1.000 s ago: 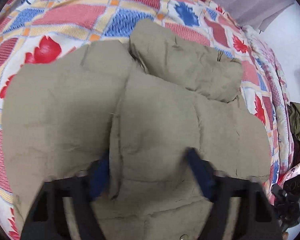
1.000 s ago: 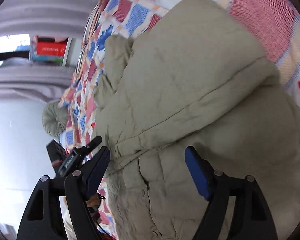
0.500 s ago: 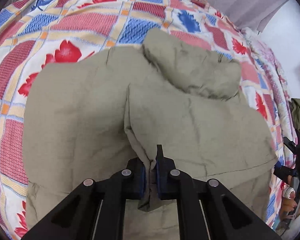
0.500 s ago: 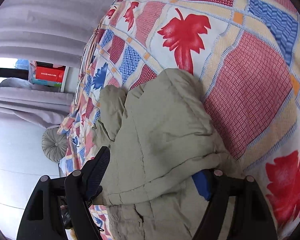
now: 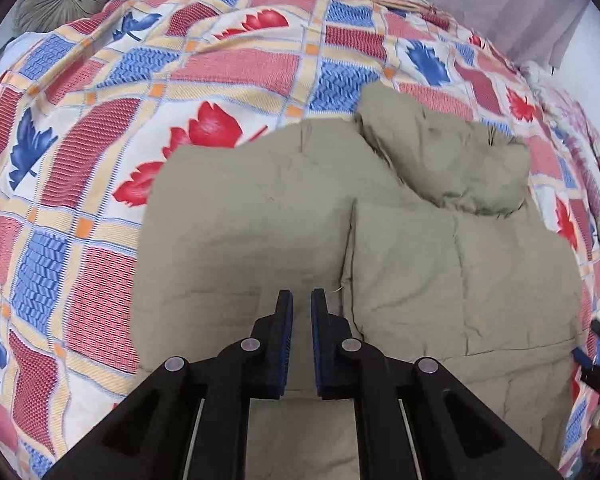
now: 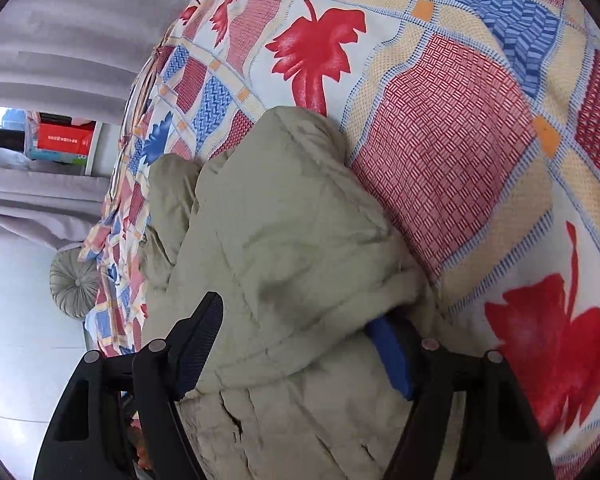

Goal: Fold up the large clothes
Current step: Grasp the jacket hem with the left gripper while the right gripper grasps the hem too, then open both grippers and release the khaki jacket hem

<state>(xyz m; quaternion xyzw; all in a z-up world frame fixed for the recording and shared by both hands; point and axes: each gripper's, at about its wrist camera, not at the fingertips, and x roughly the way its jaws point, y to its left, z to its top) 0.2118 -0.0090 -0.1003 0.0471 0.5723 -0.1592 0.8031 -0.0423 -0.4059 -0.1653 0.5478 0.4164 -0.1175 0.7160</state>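
Jacket bulk sits between my right tool's parted jaws, now closing, its length running ahead up the bed. My left tool hangs nearly shut and empty above the same jacket, hood ahead-right. Right is nearer.
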